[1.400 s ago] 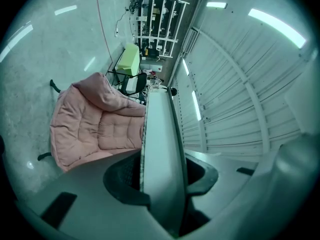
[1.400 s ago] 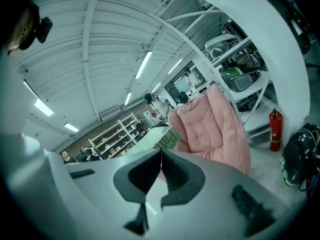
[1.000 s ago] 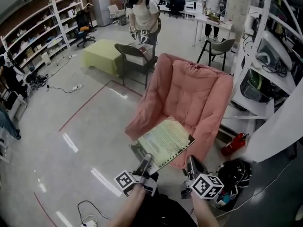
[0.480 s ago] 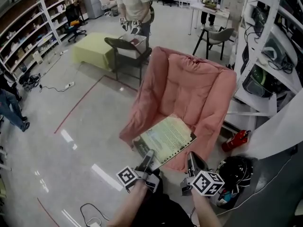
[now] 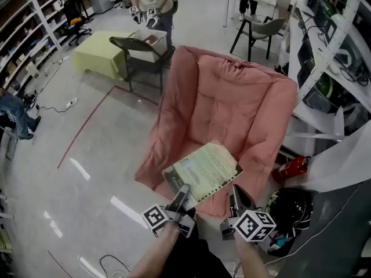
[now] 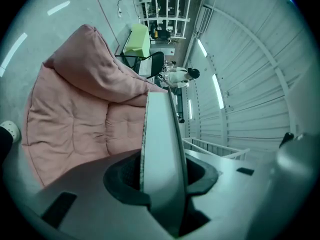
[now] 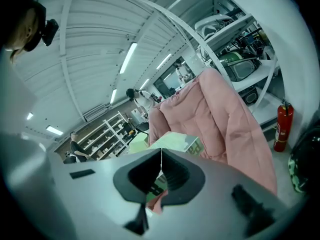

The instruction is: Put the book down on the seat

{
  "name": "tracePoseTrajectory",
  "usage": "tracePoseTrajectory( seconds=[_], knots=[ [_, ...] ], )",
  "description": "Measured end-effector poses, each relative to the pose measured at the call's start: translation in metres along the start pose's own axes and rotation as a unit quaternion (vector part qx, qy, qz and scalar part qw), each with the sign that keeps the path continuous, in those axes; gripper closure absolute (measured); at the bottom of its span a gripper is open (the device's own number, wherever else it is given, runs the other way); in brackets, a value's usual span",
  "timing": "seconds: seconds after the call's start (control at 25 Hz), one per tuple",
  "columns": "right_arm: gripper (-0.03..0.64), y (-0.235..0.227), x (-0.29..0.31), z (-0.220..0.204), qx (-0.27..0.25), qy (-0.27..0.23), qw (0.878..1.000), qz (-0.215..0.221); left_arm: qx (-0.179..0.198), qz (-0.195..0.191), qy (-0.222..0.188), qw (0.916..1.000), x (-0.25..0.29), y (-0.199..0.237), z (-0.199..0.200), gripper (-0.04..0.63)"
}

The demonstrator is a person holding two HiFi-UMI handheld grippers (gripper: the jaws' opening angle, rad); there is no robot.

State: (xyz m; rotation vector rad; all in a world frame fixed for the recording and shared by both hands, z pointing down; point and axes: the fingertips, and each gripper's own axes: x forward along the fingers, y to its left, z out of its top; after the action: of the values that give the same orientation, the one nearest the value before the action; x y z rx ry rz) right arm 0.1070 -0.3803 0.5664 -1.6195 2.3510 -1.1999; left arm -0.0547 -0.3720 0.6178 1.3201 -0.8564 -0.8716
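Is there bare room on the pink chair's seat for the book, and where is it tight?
The pink padded chair has a bare quilted seat between its raised sides and backrest. The green-covered spiral-bound book, clamped by the left gripper and right gripper, is over its front edge. Crowded: right of the chair, a red fire extinguisher and black bag.

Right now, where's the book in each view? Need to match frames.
Head view: book lower centre, lying flat over the front of the pink chair.
Left gripper view: book centre, edge-on between the jaws; pink chair at left.
Right gripper view: book centre, just above the jaws; pink chair at right.
Shared landmark: the pink chair.
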Motion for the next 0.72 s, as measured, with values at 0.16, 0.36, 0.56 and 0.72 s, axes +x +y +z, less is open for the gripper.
tracePoseTrajectory(
  seconds=[0.16, 0.36, 0.56, 0.72],
  knots=[
    [0.604, -0.018, 0.027, -0.009, 0.007, 0.008, 1.000, -0.011, -0.001, 0.016, 0.013, 0.9998, 0.021, 0.026, 0.010, 0.431],
    [0.604, -0.035, 0.061, -0.011, 0.010, 0.006, 1.000, -0.018, 0.000, 0.031, 0.024, 0.9992, 0.048, 0.058, 0.023, 0.431],
    [0.604, -0.053, 0.088, -0.021, 0.009, 0.005, 1.000, -0.025, -0.010, 0.038, 0.028, 0.9988, 0.071, 0.095, 0.030, 0.431],
    [0.604, -0.075, 0.106, -0.036, 0.018, 0.006, 0.999, -0.038, -0.014, 0.042, 0.035, 0.9984, 0.087, 0.126, 0.033, 0.431]
  ],
)
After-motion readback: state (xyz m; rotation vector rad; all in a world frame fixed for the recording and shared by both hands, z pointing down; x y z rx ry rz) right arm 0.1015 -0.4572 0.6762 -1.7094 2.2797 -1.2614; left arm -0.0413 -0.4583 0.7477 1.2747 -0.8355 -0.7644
